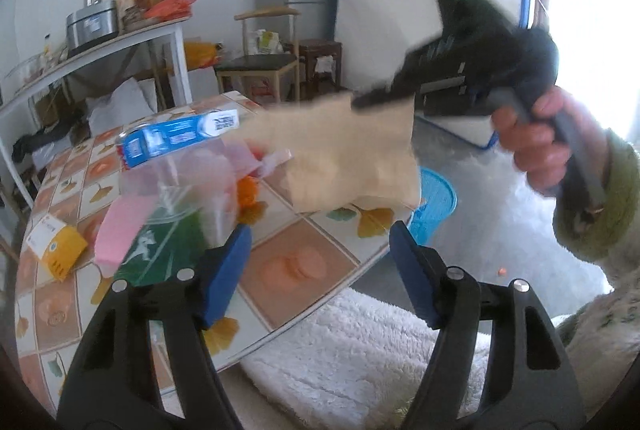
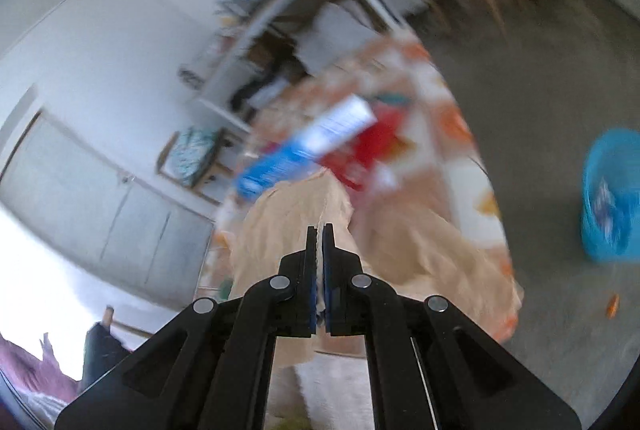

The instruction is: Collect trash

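Observation:
A crumpled tan paper bag (image 1: 348, 157) hangs over the table's near edge, with my right gripper (image 1: 362, 101) shut on its top. In the right wrist view the closed jaws (image 2: 320, 230) pinch a fold of the same bag (image 2: 280, 230). My left gripper (image 1: 320, 266) stands open low over the table edge, with nothing between its blue pads (image 1: 226, 270). Ahead of it lie a clear plastic bag (image 1: 192, 181), a blue toothpaste box (image 1: 180, 137), a pink packet (image 1: 120, 230) and a green packet (image 1: 160, 254). A blue mesh basket (image 1: 438, 205) stands on the floor beyond the table.
The table (image 1: 300, 270) has a tiled leaf-pattern cover; a yellow box (image 1: 56, 246) sits at its left. A white fluffy rug (image 1: 360, 350) lies below the edge. A hand in a green sleeve (image 1: 536, 141) holds the right gripper. A red packet (image 2: 368, 145) and the basket (image 2: 612, 193) appear blurred.

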`<state>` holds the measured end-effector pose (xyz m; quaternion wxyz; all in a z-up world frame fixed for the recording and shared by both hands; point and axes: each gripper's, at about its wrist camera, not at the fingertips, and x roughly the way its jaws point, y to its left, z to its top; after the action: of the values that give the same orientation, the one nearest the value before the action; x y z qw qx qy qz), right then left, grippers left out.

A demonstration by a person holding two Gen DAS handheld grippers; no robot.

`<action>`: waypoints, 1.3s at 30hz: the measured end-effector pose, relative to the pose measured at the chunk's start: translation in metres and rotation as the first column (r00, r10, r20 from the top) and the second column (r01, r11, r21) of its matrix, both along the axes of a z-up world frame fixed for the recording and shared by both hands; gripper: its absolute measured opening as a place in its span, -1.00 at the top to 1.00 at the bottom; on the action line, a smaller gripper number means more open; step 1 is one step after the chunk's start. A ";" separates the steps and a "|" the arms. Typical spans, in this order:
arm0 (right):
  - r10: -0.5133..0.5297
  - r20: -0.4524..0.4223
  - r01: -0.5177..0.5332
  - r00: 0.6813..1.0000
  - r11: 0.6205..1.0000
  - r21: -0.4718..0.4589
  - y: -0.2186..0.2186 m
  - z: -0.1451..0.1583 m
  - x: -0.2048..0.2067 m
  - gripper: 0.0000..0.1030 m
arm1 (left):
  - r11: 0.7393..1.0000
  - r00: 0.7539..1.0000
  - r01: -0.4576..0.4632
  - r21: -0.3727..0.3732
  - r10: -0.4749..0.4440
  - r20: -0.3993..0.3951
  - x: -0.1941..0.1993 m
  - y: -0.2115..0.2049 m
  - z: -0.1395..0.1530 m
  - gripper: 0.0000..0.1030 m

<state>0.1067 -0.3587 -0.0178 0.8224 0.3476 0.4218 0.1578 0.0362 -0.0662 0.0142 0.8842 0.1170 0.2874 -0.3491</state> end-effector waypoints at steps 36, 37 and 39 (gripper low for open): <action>0.115 -0.109 -0.102 0.987 0.988 0.118 -0.050 -0.057 0.007 -0.04 | 0.970 0.969 0.160 0.184 -0.119 -0.218 0.097 -0.130 -0.075 0.03; 0.101 -0.086 -0.091 0.991 0.989 0.118 -0.054 -0.050 0.004 -0.10 | 0.971 0.970 0.157 0.183 -0.116 -0.216 0.098 -0.130 -0.075 0.09; 0.076 -0.041 -0.072 0.996 0.992 0.103 -0.060 -0.036 -0.001 -0.19 | 0.972 0.972 0.145 0.184 -0.105 -0.211 0.099 -0.129 -0.074 0.38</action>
<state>0.1054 -0.4189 -0.0534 0.7877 0.3765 0.4441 0.2016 0.1353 -0.1955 -0.0595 0.8107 0.1869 0.4003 -0.3841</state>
